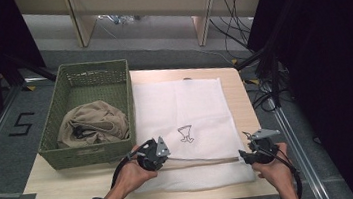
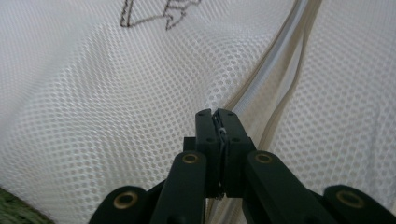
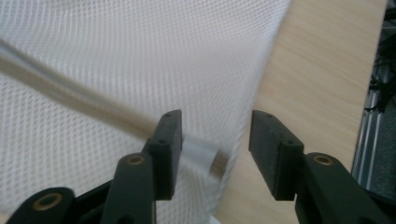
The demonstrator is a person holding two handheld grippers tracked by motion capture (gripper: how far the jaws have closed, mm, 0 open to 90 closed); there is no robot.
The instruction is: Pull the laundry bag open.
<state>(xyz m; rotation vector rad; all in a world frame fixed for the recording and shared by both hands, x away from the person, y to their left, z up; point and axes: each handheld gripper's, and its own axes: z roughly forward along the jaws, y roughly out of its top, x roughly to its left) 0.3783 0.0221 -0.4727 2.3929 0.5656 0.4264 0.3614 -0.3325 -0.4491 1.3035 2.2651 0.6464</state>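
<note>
Where floor shows, "5" (image 1: 22, 124) (taped).

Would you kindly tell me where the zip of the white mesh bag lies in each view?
High view: the zip runs level between both grippers.
Left gripper view: it climbs from the jaws to the top right.
Right gripper view: it slants from the left edge to the jaws.
Shared landmark: the mesh bag.
</note>
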